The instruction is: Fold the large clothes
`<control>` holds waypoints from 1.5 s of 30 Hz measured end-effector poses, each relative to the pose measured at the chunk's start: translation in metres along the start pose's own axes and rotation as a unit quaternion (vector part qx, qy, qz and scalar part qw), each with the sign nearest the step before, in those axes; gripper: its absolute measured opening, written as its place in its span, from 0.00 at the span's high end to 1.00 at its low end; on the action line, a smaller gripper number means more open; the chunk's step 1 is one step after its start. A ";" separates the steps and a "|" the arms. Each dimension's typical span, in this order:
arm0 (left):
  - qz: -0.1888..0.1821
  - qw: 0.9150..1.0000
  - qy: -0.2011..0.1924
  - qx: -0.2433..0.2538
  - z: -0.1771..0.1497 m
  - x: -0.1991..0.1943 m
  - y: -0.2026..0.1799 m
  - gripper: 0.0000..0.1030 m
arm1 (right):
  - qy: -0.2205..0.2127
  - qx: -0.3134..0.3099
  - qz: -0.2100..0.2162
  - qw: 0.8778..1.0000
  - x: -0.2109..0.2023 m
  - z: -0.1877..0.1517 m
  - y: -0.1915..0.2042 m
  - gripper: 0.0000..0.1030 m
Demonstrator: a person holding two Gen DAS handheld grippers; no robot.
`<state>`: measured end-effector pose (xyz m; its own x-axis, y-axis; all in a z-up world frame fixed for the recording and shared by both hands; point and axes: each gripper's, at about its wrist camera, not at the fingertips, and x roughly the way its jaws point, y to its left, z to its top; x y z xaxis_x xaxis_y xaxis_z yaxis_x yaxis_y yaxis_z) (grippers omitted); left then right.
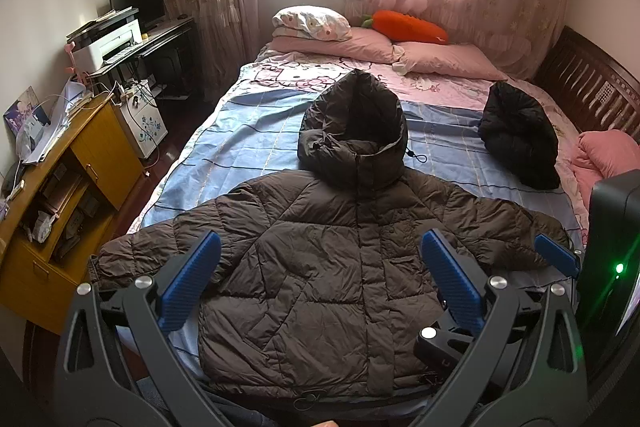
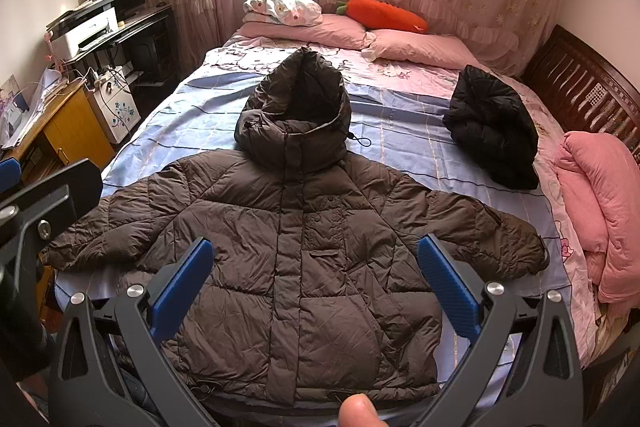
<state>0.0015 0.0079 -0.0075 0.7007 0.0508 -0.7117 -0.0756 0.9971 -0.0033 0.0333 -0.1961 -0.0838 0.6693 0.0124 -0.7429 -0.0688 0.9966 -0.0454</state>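
Over on the left stands a yellow wooden cabinet (image 1: 92,155) piled with papers, and behind it a white printer (image 1: 106,47) on a dark desk. From there the bed (image 1: 248,131) stretches across the room, its blue striped sheet giving way to pink further up.

The left gripper (image 1: 320,279) hangs above the near edge of the bed with its blue fingers (image 1: 188,283) spread wide and nothing between them. Right below and ahead of it lies the brown puffer jacket (image 1: 332,259), flat on its back, front closed, both sleeves stretched out sideways. Seen from this gripper, the jacket's body fills the gap between the fingers; its left sleeve reaches out beyond the left finger towards the bed's edge. The hood (image 1: 356,123) points away towards the pillows (image 1: 340,41), where a plush carrot (image 1: 408,27) rests against the pink curtain.

The right gripper (image 2: 316,281) hovers just beside the other one, also gaping wide and empty, above the jacket's lower half; the hem lies close to the base of its fingers, and a fingertip of the person (image 2: 358,409) shows at the bottom of that view. In the left wrist view one blue tip of this gripper sits over the right sleeve.

Further right on the sheet, well apart from the brown jacket, a black jacket (image 2: 496,131) sits bundled, and at the far right edge a pink quilt (image 2: 600,211) lies folded by the dark wooden bed frame (image 2: 588,87).
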 end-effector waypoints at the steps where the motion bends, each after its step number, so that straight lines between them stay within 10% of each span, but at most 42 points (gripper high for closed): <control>1: 0.000 1.000 0.000 0.000 0.000 0.000 0.000 0.02 | 0.000 -0.001 -0.001 1.000 0.000 0.000 0.000 0.01; 29: 0.018 1.000 -0.005 0.005 0.002 0.001 0.005 0.02 | 0.002 -0.025 -0.050 0.998 0.024 -0.001 -0.003 0.01; 32: 0.030 0.999 -0.026 -0.013 0.010 0.006 0.017 0.02 | 0.042 -0.013 -0.048 0.998 0.073 -0.003 -0.039 0.01; 35: -0.045 0.999 -0.002 -0.025 0.018 0.038 0.017 0.02 | 0.074 0.048 -0.047 0.995 0.121 -0.008 -0.106 0.01; 41: -0.095 0.986 0.134 0.038 -0.003 0.177 -0.051 0.02 | 0.157 0.211 -0.135 0.955 0.205 -0.039 -0.289 0.01; 45: -0.042 0.979 0.136 0.149 -0.053 0.240 -0.097 0.02 | 0.223 0.387 -0.097 0.890 0.242 -0.090 -0.405 0.01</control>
<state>0.1393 -0.0797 -0.2146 0.4785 -0.0088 -0.8781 0.2130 0.9712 0.1064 0.1566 -0.6042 -0.3050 0.2417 -0.0283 -0.9699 0.6612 0.7364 0.1433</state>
